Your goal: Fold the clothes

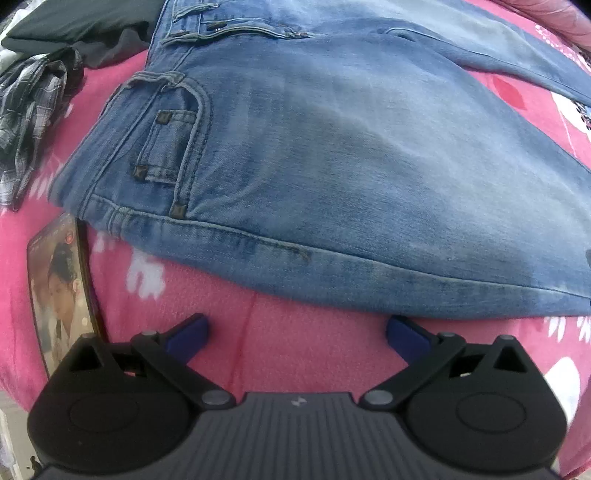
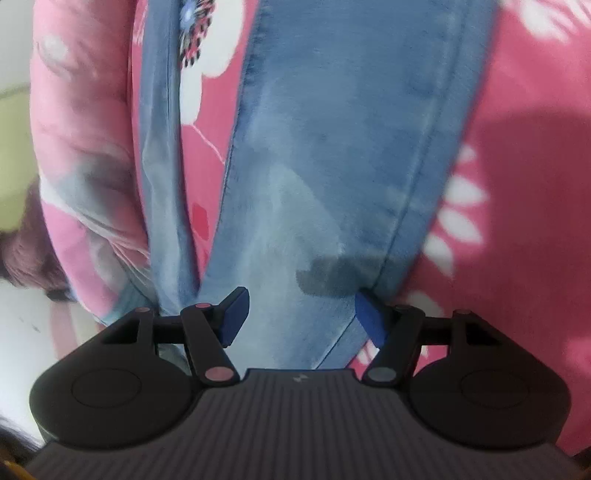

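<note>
**Jeans lying flat on the pink blanket, both claws spread**

We are looking at a pair of faded blue jeans (image 1: 351,166) lying flat on a pink floral blanket (image 1: 295,350). In the left wrist view the waistband end is pointing toward the upper left, with the front pocket (image 1: 173,147) and its square rivets facing up, and the side seam is running across the frame just ahead of us. In the right wrist view one jeans leg (image 2: 332,166) is stretching straight away from the camera, while a narrower strip of the other leg is lying beside it on the left, with blanket showing between the two.

We are holding the left claw (image 1: 297,339) spread wide over bare blanket, just short of the side seam and touching no denim. We are holding the right claw (image 2: 301,314) spread as well, its blue fingertips straddling the near end of the leg; whether they are touching the cloth we cannot tell, as the view is blurred.

Further out, a phone (image 1: 59,288) with a lit screen is lying on the blanket by the left claw, partly under the jeans' corner. A checked shirt (image 1: 29,122) and a dark garment (image 1: 85,29) are sitting bunched at the upper left.
</note>
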Demonstrator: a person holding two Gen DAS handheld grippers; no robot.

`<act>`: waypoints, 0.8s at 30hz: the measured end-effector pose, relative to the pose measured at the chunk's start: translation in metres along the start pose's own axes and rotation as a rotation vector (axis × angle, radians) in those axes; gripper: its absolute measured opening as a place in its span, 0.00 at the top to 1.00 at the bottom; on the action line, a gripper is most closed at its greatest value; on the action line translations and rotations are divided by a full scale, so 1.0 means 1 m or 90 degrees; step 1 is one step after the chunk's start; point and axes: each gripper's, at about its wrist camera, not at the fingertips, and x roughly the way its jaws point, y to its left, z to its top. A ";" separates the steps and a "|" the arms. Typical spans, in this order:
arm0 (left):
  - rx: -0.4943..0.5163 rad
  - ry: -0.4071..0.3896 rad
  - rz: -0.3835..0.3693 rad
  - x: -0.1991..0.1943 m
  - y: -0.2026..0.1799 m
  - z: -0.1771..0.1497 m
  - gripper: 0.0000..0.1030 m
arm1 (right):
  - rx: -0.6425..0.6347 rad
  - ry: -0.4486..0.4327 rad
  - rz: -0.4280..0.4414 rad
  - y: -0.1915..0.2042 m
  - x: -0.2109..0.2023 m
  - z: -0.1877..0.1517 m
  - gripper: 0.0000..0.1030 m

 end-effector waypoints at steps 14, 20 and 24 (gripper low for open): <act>0.001 -0.012 -0.004 -0.004 0.002 -0.006 0.00 | 0.052 -0.001 0.070 -0.011 0.004 0.003 0.43; 0.003 -0.016 -0.008 -0.007 0.003 -0.006 0.00 | 0.066 0.066 0.077 -0.011 0.033 -0.019 0.44; 0.000 -0.024 -0.009 -0.012 0.005 -0.002 0.00 | 0.042 0.070 0.078 -0.002 0.038 -0.017 0.48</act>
